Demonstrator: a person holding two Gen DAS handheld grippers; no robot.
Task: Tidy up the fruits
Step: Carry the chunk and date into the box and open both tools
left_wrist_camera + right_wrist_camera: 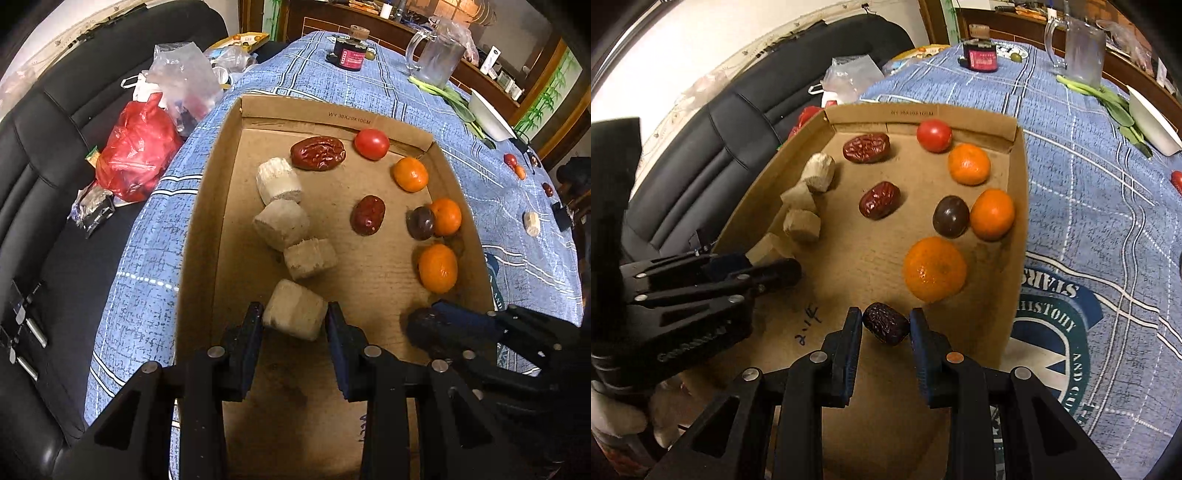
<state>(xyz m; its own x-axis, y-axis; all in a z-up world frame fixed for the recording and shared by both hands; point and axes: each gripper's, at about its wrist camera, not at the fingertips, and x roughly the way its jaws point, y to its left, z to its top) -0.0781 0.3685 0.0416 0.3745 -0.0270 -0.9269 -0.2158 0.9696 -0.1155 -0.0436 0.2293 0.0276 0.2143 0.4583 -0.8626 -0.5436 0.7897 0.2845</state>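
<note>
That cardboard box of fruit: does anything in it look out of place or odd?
Mostly tidy: pale chunks line one side of the cardboard box, oranges the other. The odd one is a dark round fruit sitting against an orange, apart from the wrinkled red dates. A few fruits remain on the blue cloth outside.

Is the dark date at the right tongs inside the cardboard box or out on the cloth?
Inside: the dark date sits over the cardboard box floor, between the right tongs.

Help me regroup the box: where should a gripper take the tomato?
Grip the tomato across its round middle, coming from above, fingers in line with the far wall of the box. That wall crowds it behind; its sides look clear.
</note>
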